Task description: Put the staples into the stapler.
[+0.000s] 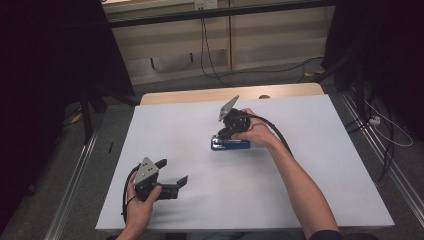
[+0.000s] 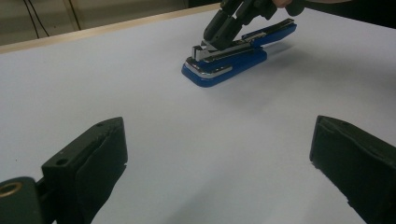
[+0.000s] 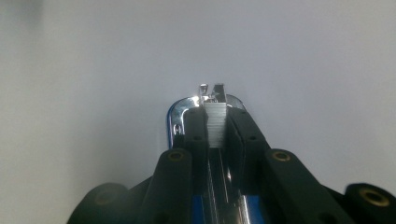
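1. Clearly, a blue stapler point(image 1: 230, 144) is gripped by the right gripper point(image 1: 223, 134), its jaws closed narrowly on the strip of staples point(image 3: 216, 123) in the metal magazine.
2. Well apart from it, the left gripper point(image 1: 172, 172) is held wide open and empty above the white table point(image 1: 300, 165).
3. The stapler is seen lying ahead of the left jaws.

Blue stapler point(image 2: 233, 60) under the right gripper point(image 2: 219, 35), white table point(image 2: 140, 93).
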`<action>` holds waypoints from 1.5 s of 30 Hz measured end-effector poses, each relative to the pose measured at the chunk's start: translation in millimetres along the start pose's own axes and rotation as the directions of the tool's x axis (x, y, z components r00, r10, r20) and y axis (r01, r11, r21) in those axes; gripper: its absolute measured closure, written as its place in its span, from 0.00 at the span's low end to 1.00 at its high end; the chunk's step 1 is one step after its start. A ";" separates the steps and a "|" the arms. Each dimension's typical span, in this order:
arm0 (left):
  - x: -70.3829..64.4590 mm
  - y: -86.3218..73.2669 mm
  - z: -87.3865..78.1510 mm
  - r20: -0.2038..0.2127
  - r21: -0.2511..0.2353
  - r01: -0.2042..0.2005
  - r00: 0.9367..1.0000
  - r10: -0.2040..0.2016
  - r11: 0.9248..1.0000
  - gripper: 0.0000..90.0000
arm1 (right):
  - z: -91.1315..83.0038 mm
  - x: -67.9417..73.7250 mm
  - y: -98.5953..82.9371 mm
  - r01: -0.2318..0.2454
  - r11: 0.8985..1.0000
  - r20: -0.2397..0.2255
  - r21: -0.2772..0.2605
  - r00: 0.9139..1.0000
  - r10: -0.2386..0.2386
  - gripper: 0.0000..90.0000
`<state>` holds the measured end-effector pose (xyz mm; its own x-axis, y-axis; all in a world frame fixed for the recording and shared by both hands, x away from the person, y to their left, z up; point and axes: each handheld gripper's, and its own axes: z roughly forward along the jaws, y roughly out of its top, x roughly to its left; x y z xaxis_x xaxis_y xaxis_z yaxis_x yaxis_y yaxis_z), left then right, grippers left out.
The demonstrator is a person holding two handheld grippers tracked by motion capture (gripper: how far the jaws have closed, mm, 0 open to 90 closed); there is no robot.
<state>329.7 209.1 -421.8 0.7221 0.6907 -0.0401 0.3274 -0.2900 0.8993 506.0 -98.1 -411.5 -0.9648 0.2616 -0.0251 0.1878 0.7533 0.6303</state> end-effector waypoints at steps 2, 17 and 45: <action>0.0 -0.2 0.4 0.002 0.002 0.005 1.000 -0.005 1.000 0.05 | -0.4 0.6 0.7 0.006 1.000 0.001 0.004 1.000 -0.006 0.88; 0.4 -0.7 0.8 0.000 0.006 0.011 1.000 -0.011 1.000 0.05 | 4.1 -3.1 3.2 0.023 1.000 -0.022 0.004 0.999 -0.023 0.88; 0.2 -0.5 0.6 0.002 0.008 0.006 1.000 -0.006 1.000 0.05 | 7.6 -2.9 6.2 -0.007 1.000 -0.011 -0.018 1.000 0.007 0.84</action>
<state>330.0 209.0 -422.5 0.7213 0.6911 -0.0461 0.3363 -0.2913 0.8956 511.4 -89.6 -413.4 -0.9655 0.2600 -0.0125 0.1910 0.7403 0.6446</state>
